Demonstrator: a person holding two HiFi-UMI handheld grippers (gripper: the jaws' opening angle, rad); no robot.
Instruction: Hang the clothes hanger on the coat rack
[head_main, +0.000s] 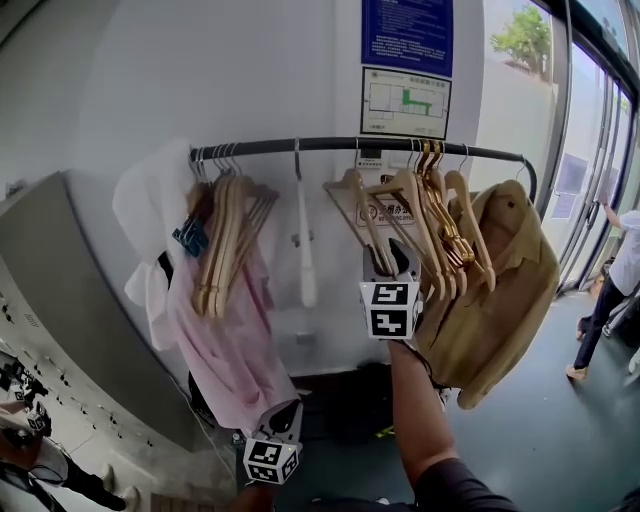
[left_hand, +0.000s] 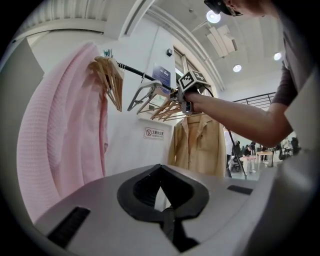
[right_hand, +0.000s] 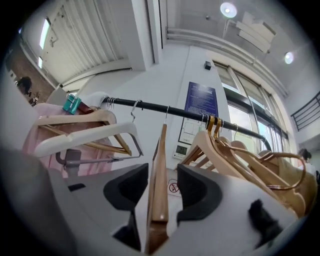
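Observation:
A black rail (head_main: 330, 145) runs across the white wall. From it hangs a wooden hanger (head_main: 362, 212), its hook over the rail (right_hand: 150, 106). My right gripper (head_main: 388, 258) is raised to it at arm's length. In the right gripper view the hanger's wooden arm (right_hand: 161, 145) stands on edge between the two black pads (right_hand: 200, 192), with a gap on each side, so the right gripper (right_hand: 162, 172) is open around it. My left gripper (head_main: 285, 412) hangs low below the pink shirt, its tips together and nothing in them (left_hand: 160, 170).
A pink shirt (head_main: 225, 345) and a bunch of wooden hangers (head_main: 228, 240) hang at the rail's left. A white hanger (head_main: 305, 250) hangs mid-rail. More wooden hangers (head_main: 440, 215) and a tan shirt (head_main: 505, 290) hang at the right. A grey counter (head_main: 60, 300) slopes at left. A person (head_main: 618, 275) stands by the glass doors.

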